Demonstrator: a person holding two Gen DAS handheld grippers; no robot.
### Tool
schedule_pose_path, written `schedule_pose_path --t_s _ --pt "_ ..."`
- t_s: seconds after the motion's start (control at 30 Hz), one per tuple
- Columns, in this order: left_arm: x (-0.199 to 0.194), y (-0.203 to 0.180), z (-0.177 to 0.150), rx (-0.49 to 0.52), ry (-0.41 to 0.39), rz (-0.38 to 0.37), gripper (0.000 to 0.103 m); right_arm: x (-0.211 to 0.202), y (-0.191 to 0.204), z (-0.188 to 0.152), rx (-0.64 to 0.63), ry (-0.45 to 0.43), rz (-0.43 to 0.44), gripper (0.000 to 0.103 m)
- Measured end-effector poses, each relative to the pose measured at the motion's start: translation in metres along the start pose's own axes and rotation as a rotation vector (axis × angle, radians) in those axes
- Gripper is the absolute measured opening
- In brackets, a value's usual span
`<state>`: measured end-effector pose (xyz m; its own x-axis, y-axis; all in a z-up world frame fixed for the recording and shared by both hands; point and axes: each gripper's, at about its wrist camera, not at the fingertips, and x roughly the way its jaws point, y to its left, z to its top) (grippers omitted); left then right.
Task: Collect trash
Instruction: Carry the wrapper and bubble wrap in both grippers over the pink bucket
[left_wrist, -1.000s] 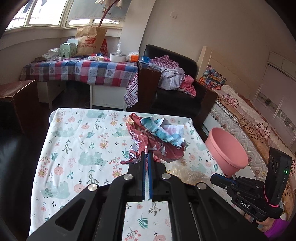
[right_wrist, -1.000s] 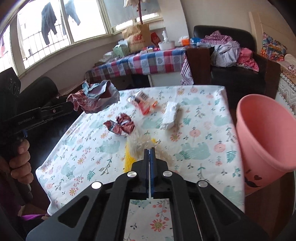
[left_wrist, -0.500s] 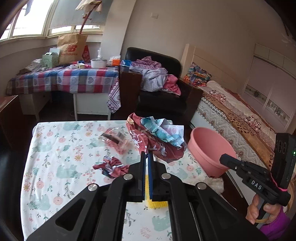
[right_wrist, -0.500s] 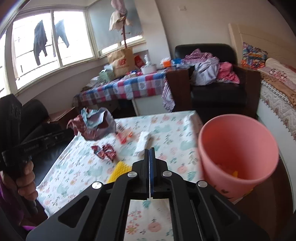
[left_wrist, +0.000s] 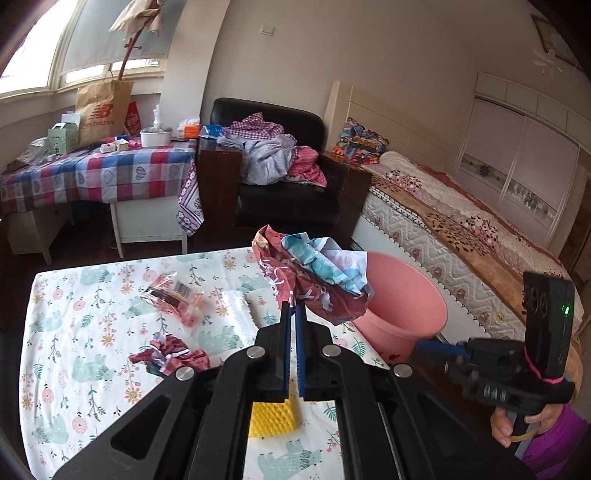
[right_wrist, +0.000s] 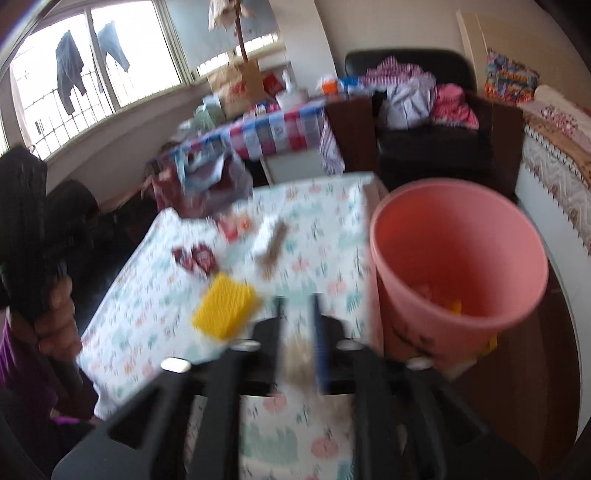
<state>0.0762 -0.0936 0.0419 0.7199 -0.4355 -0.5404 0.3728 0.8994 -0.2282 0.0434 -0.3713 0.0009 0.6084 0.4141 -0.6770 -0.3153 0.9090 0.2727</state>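
My left gripper (left_wrist: 293, 306) is shut on a big crumpled red and blue wrapper (left_wrist: 314, 273), held in the air over the table's right edge, just left of the pink bucket (left_wrist: 406, 295). My right gripper (right_wrist: 299, 306) hovers at the table's edge, left of the pink bucket (right_wrist: 458, 236). Its jaws are opening, with a blurred beige scrap (right_wrist: 297, 356) between them. Its blue fingers (left_wrist: 428, 347) point at the bucket's base. Yellow bits lie inside the bucket.
On the floral table (left_wrist: 74, 332) lie a yellow mesh pad (left_wrist: 273, 417), a small red wrapper (left_wrist: 170, 356), a white tissue (left_wrist: 236, 310) and a clear snack packet (left_wrist: 170, 293). A bed (left_wrist: 461, 229) runs behind the bucket. A black armchair (left_wrist: 288, 206) stands beyond the table.
Both grippers have swung right, toward the bucket. The left one carried the crumpled wrapper along. The right jaws, shut before, now stand apart.
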Motion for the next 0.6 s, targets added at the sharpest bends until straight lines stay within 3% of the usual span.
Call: schedule_pose_path --t_s 0.03,0.07,0.4,0.5,0.6 --pt "0.002 -0.001 0.000 0.001 0.003 -0.004 0.001 -0.002 -0.002 -0.006 0.002 0.006 -0.002 0.044" --pt "0.003 -0.002 0.000 0.002 0.005 -0.007 0.001 -0.004 -0.003 -0.012 -0.002 0.015 -0.007 0.045" --pt "0.019 -0.016 -0.005 0.026 0.036 -0.038 0.001 0.013 -0.011 -0.051 -0.037 0.122 -0.027 0.044" --pt "0.021 -0.018 -0.005 0.026 0.040 -0.038 0.001 0.020 -0.009 -0.057 -0.052 0.139 -0.023 0.026" --pt "0.023 -0.019 -0.006 0.028 0.043 -0.036 0.001 0.017 -0.009 -0.060 -0.040 0.114 0.001 0.020"
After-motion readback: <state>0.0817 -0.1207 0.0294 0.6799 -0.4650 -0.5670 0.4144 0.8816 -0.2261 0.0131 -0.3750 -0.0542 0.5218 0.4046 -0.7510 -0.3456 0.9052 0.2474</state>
